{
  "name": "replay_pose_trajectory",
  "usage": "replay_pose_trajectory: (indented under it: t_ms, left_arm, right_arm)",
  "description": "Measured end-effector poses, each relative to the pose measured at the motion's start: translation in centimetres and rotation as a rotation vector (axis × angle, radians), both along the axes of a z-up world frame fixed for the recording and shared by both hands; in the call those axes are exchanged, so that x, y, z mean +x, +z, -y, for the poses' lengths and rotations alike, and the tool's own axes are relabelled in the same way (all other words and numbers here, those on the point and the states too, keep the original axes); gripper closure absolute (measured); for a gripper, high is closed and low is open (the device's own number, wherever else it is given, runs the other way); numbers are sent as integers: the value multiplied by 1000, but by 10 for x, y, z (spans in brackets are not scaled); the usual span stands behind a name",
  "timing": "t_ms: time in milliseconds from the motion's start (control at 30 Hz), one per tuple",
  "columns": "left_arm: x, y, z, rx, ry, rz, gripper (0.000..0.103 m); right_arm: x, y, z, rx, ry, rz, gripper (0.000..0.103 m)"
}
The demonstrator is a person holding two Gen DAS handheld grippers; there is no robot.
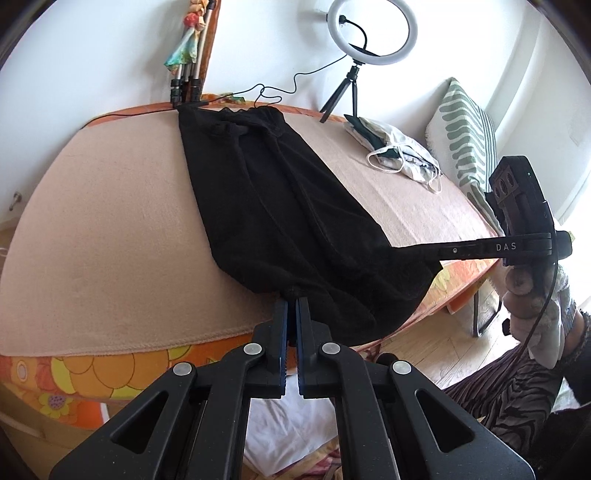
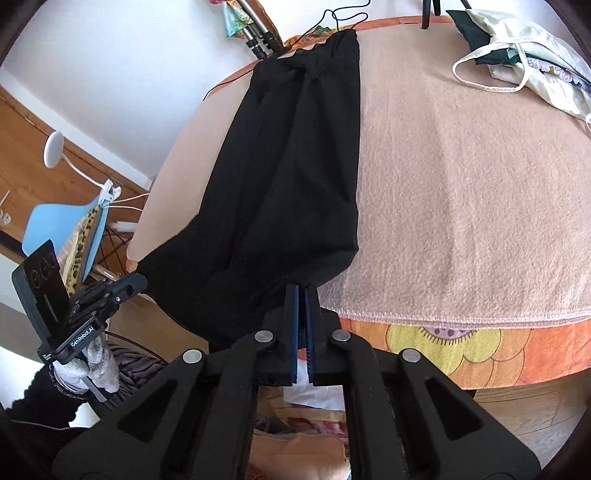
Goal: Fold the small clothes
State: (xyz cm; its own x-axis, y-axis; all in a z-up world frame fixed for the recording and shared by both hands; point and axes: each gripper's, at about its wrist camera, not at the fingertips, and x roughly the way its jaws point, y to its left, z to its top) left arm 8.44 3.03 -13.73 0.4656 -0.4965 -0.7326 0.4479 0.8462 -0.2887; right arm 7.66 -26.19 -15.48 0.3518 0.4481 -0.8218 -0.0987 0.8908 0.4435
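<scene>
Two grippers pinch the near hem of one black garment, each with its jaws drawn narrow on the cloth. The left gripper holds the hem just ahead of its fingertips, a small tuft of black fabric caught between the blue pads. The right gripper clamps the hem near the garment's right corner, close to where the cloth meets the edge of the pink blanket.

From both sets of jaws the garment runs straight away, its long axis pointing from the fingertips toward the far edge of the bed. The gathered, narrower end lies farthest from the jaws, close to the tripod legs against the wall. The near end is wider and hangs past the blanket's edge between the two grippers, sagging over the orange flowered cover.

Beyond the left jaws and to their right stands a ring light on a small tripod, with a crumpled pale cloth bag beside it and a striped cushion further right.
</scene>
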Motion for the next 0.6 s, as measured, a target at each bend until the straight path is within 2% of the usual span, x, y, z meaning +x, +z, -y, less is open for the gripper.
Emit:
replay_pose_trajectory:
  t_ms: [167, 400, 600]
  left_arm:
    - [29, 4, -1, -3, 24, 2, 100]
    - [75, 7, -8, -4, 74, 5, 100]
    - [115, -6, -1, 29, 73, -22, 100]
  right_arm:
    - [30, 10, -5, 5, -13, 14, 99]
    - [81, 9, -3, 18, -50, 6, 99]
    - [124, -14, 5, 34, -109, -39, 99]
